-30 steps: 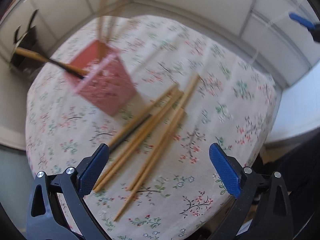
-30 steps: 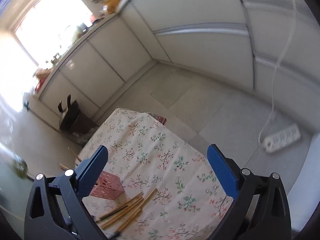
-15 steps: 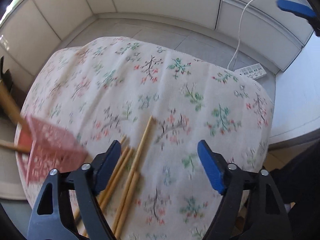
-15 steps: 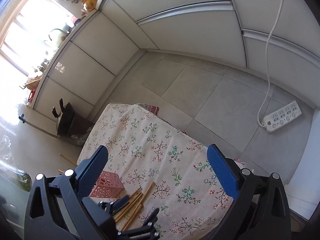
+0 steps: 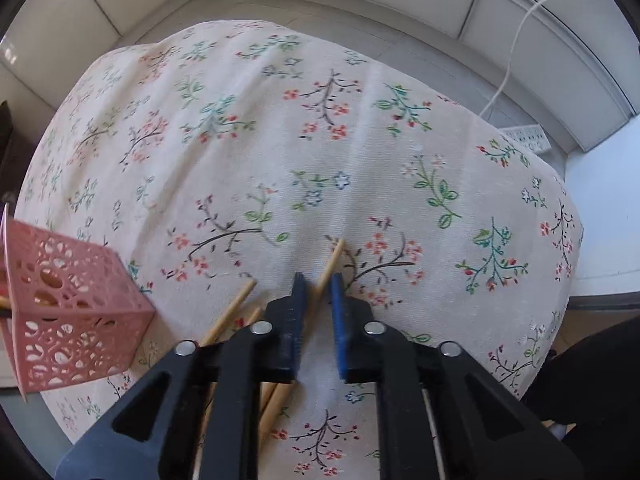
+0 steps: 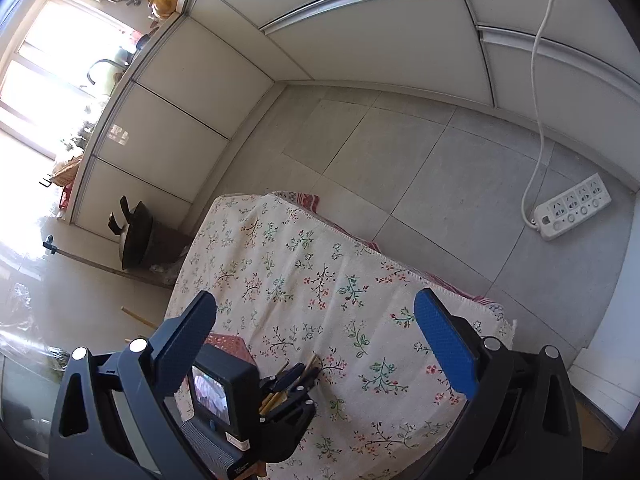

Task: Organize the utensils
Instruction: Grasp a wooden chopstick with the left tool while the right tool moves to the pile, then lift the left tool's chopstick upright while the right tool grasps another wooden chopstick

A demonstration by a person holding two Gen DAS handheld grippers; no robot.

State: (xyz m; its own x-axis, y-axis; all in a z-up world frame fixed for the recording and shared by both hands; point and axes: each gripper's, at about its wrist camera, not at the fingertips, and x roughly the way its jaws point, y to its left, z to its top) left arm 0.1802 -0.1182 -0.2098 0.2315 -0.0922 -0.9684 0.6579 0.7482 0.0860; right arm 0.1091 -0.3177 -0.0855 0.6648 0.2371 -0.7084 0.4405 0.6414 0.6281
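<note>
In the left wrist view, the left tongs (image 5: 318,294) were nearly closed around one wooden chopstick (image 5: 331,264), its tip poking out beyond the blue pads (image 5: 337,312) onto the floral worktop (image 5: 280,140). More chopsticks (image 5: 232,312) lay in a loose bundle just beside and beneath the tongs, between them and the pink perforated holder (image 5: 68,312), which stood near the worktop's edge (something wooden showed inside it through the holes).

In the right wrist view, the right tongs (image 6: 316,336) hung spread wide and grasping nothing, well above the worktop (image 6: 304,264). Below them the left tongs (image 6: 306,372) clenched the chopstick (image 6: 311,360), with the pink holder (image 6: 228,342) just beyond. A white power strip (image 6: 572,206) lay on the floor, well apart from the holder.
</note>
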